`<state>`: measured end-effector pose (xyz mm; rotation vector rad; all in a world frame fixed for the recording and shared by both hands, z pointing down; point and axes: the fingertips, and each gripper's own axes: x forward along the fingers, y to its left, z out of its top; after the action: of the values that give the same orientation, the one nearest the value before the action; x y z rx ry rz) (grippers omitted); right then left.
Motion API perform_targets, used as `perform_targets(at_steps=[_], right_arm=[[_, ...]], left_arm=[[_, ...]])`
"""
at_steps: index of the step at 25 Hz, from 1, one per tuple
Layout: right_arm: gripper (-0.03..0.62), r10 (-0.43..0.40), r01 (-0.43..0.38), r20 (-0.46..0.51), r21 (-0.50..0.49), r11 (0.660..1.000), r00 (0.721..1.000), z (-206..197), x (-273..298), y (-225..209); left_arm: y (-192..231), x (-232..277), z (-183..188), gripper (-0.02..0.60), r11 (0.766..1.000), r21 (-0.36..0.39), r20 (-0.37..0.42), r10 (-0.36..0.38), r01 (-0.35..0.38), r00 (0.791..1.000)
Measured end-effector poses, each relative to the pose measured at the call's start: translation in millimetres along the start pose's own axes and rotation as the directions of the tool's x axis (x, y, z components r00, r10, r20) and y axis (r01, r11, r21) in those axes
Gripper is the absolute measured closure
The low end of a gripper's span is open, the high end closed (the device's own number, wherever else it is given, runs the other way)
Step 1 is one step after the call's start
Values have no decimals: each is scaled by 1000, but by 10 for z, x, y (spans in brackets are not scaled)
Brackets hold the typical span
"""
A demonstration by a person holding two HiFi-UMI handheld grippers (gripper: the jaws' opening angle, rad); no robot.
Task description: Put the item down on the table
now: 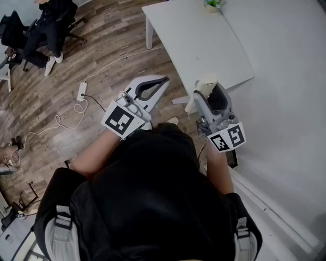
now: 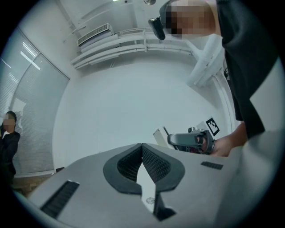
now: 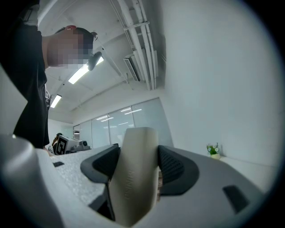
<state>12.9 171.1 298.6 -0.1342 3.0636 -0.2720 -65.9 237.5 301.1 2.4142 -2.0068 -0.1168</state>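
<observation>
A cream, rounded plastic item (image 3: 132, 176) stands upright between the dark pads of my right gripper (image 3: 136, 153), which is shut on it. In the head view the right gripper (image 1: 210, 90) holds the cream item (image 1: 206, 81) in the air just off the near corner of the white table (image 1: 198, 46). The left gripper (image 1: 164, 80) is held beside it over the wooden floor. Its fingertips (image 2: 142, 148) meet, shut with nothing between them. Past them, the left gripper view shows the right gripper (image 2: 191, 140) with the item (image 2: 159, 133).
A small potted plant (image 1: 213, 5) sits at the table's far edge, also seen as the plant (image 3: 213, 150). A white wall runs along the right. A power strip (image 1: 81, 92) and cables lie on the floor. A seated person (image 1: 46, 25) is far left.
</observation>
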Motion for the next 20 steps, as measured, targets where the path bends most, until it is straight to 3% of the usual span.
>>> perform_targets(at_steps=[13, 15, 20], right_arm=[[310, -20, 21, 28, -22, 1000, 999, 13, 63, -40], [310, -35, 36, 32, -16, 999, 999, 31, 181, -279], [310, -75, 74, 19, 17, 997, 997, 93, 492, -1350]], left_arm=[[-18, 47, 54, 588, 999, 35, 1, -21, 21, 1000], [127, 271, 32, 588, 999, 39, -9, -35, 36, 999], [572, 1340, -30, 588, 997, 32, -40, -72, 74, 997]])
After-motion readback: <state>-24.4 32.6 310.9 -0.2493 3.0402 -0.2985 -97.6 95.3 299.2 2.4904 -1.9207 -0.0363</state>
